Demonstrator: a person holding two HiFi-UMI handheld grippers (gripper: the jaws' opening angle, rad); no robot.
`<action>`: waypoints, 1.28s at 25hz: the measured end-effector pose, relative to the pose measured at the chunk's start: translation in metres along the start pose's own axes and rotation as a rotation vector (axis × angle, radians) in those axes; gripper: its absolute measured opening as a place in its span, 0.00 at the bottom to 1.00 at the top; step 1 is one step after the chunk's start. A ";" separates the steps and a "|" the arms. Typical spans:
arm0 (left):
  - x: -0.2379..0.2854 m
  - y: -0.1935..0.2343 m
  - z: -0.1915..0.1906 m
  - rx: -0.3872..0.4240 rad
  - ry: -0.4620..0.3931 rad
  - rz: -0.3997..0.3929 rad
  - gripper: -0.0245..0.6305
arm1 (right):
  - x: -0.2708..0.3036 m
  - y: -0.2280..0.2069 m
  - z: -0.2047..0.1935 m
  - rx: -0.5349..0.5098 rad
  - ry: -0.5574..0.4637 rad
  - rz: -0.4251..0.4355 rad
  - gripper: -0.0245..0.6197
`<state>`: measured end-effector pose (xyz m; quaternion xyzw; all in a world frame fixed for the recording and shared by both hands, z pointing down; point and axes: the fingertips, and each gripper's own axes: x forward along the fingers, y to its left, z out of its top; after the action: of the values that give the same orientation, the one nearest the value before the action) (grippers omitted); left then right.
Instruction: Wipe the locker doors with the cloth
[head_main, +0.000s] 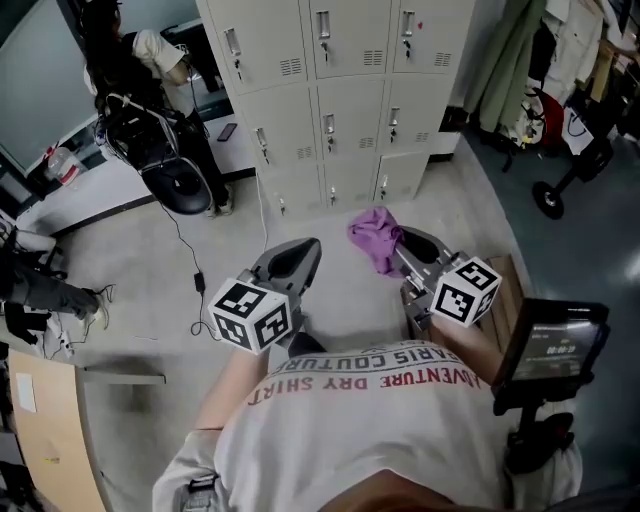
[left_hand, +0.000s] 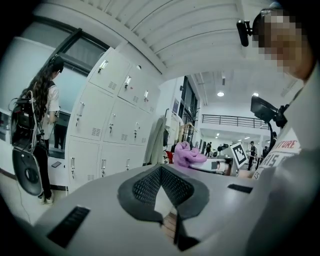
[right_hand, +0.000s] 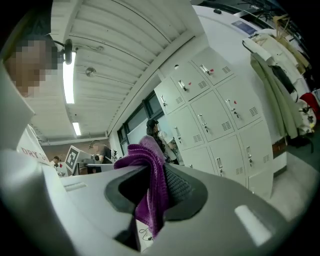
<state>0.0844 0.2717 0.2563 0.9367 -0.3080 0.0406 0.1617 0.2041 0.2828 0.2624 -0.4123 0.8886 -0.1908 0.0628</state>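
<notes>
A bank of pale grey locker doors (head_main: 340, 100) stands ahead of me across the concrete floor, some way off. My right gripper (head_main: 405, 248) is shut on a purple cloth (head_main: 376, 236), which bunches above the jaws and hangs down between them. In the right gripper view the cloth (right_hand: 152, 185) fills the gap between the dark pads, with the lockers (right_hand: 220, 115) beyond. My left gripper (head_main: 303, 256) is held beside it, jaws together and holding nothing. In the left gripper view the lockers (left_hand: 107, 120) stand at the left and the cloth (left_hand: 187, 154) shows past the jaw tips.
A person with a backpack (head_main: 150, 70) stands by a black chair (head_main: 180, 180) left of the lockers, and a cable (head_main: 195, 270) trails on the floor. Coats (head_main: 520, 60) hang right of the lockers. A screen on a stand (head_main: 555, 345) is close at my right. A wooden tabletop (head_main: 45, 430) lies at my left.
</notes>
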 end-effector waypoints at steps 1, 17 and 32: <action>-0.003 -0.014 0.000 0.003 0.005 0.005 0.04 | -0.014 0.006 0.003 -0.002 -0.002 0.004 0.15; -0.051 -0.115 0.008 0.059 -0.024 0.034 0.04 | -0.100 0.064 0.013 -0.077 -0.005 0.001 0.15; -0.048 -0.131 0.012 0.085 -0.010 0.008 0.04 | -0.116 0.059 0.019 -0.061 -0.027 -0.046 0.15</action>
<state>0.1222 0.3944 0.2005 0.9416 -0.3107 0.0494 0.1200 0.2429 0.4002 0.2165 -0.4369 0.8834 -0.1595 0.0577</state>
